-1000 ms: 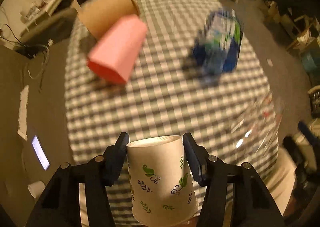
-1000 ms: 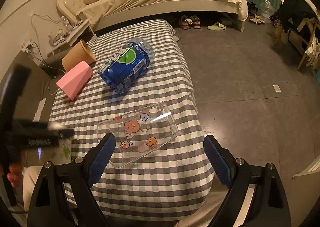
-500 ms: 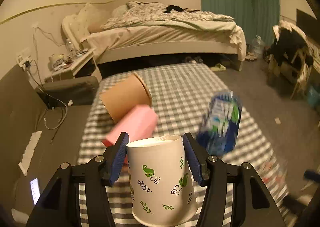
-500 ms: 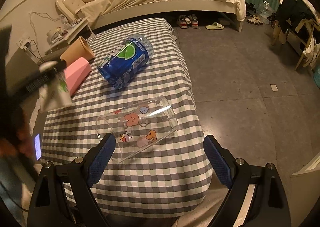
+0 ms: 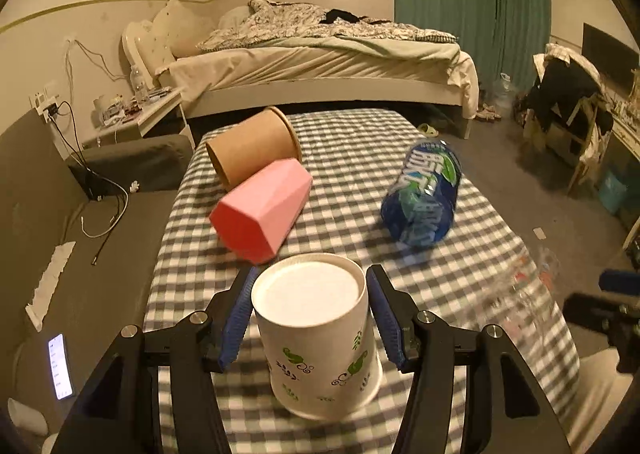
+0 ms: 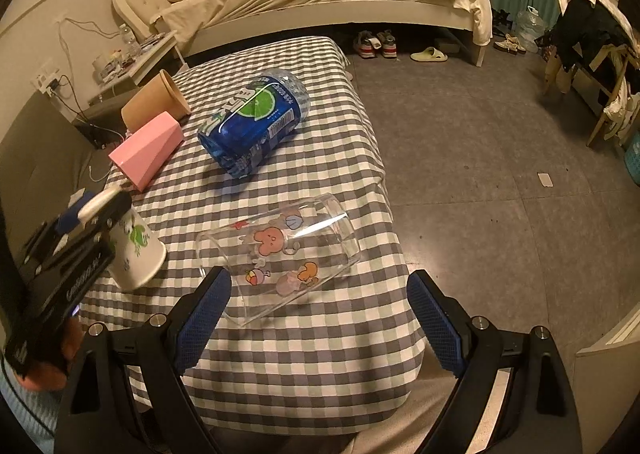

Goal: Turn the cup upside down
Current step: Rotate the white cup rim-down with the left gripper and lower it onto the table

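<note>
With our left gripper [image 5: 308, 316] clamped on the inverted paper cup [image 5: 318, 338] just nearer us than the pink cup [image 5: 262, 208], we should lower it level onto the checked cloth [image 5: 352, 158] before letting go, our right gripper [image 6: 318, 324] idle, jaws wide apart.

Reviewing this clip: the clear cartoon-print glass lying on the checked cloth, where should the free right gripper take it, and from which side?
Grip the clear glass across its middle, fingers on opposite sides of the round wall, coming from the near table edge where the right gripper already hovers open. It lies on its side, mouth toward the far right, so the curved body is exposed; the wall looks smooth, so it may slip.
</note>
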Demonstrator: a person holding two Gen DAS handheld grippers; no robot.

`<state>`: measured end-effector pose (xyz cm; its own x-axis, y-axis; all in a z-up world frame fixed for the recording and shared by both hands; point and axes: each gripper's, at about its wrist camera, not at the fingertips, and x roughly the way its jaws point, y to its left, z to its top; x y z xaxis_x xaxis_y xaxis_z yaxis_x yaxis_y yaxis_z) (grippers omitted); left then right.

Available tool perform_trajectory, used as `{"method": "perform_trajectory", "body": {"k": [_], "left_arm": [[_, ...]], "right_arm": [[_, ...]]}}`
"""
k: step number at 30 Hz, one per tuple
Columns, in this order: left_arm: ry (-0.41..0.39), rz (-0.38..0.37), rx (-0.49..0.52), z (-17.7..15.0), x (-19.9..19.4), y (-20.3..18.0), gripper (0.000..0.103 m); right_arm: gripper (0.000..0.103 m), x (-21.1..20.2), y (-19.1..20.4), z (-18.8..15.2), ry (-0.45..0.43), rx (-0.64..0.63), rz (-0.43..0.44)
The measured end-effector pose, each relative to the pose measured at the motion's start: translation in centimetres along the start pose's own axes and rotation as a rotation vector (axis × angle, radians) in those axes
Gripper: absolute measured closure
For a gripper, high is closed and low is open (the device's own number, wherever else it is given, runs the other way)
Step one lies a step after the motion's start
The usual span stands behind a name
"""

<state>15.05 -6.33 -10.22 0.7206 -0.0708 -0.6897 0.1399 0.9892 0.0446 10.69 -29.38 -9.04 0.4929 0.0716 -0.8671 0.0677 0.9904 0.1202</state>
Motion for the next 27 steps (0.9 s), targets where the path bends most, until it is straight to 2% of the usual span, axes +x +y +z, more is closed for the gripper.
{"method": "perform_trajectory", "body": {"k": [10, 14, 16, 23, 27], "left_arm": [[0.027, 0.001, 0.011, -1.8, -1.0, -0.7, 0.045], [0.056, -0.009, -0.013, -1.6, -1.1, -0.3, 0.040], [0.061, -0.004, -0.030, -1.4, -1.5, 0.0, 0.031], [0.021, -0.051, -0.095, 0.5, -4.4, 1.1, 0.030], [0.002, 0.010, -0.081, 2.3, -6.8, 1.5, 0.030]], "right_arm": [[0.013, -1.3, 0.7, -0.2, -0.018, -0.016, -0.005], [0.013, -2.3, 0.8, -0.2, -0.034, -0.016, -0.005], [0.013, -2.9, 0.9, -0.1, -0.042, -0.016, -0.005], [0.013, -5.6, 1.4, 0.2, -0.091, -0.032, -0.011], [0.013, -7.9, 1.9, 0.6, -0.148, -0.051, -0.015]]}}
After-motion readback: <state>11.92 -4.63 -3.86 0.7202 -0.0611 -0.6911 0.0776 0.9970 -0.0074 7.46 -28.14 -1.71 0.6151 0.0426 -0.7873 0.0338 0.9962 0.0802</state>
